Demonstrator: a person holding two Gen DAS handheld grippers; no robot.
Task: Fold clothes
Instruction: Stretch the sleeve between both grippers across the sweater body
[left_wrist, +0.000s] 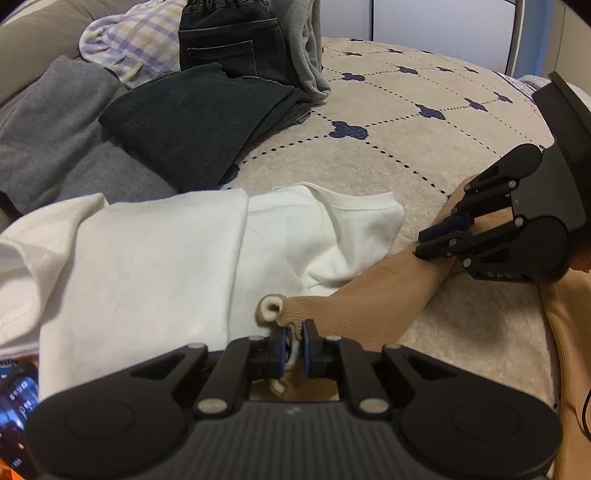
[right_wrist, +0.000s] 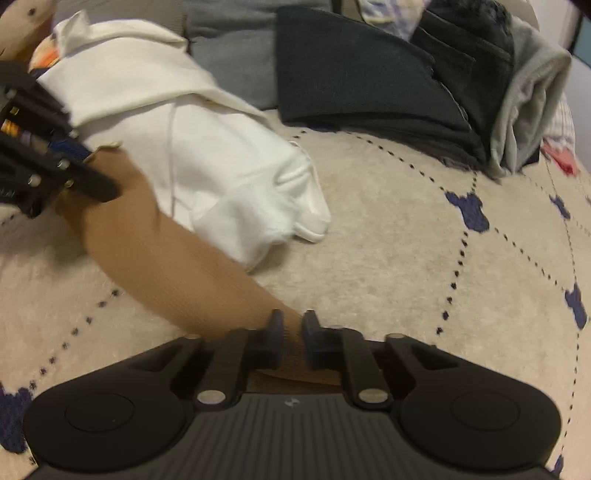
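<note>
A tan ribbed garment (left_wrist: 369, 295), probably a knit top, lies stretched across a beige plush blanket (left_wrist: 406, 122) patterned with dotted lines and dark blue shapes. One long strip of it, likely a sleeve, runs between the two tools. The left tool (left_wrist: 293, 349) is closed on the cuff end, where the pale lining curls out beside its blue pads. The right tool (right_wrist: 293, 332) is pinched shut on the tan fabric further along the strip, with ribbed cloth filling the narrow gap between its fingers. The garment looks light, soft and stretchy, so it would likely sag and stretch between the two grips; holding at the cuff and at a seam or edge should give the most control. Just beside the sleeve, and partly overlapping it, lies a white T-shirt (left_wrist: 147, 258), loosely folded. Further back sit a folded dark garment (left_wrist: 192, 122), a grey sweatshirt (left_wrist: 55, 133), dark jeans (left_wrist: 229, 40), a light grey rolled piece (right_wrist: 528, 107) and a checked cloth (left_wrist: 136, 40).
</note>
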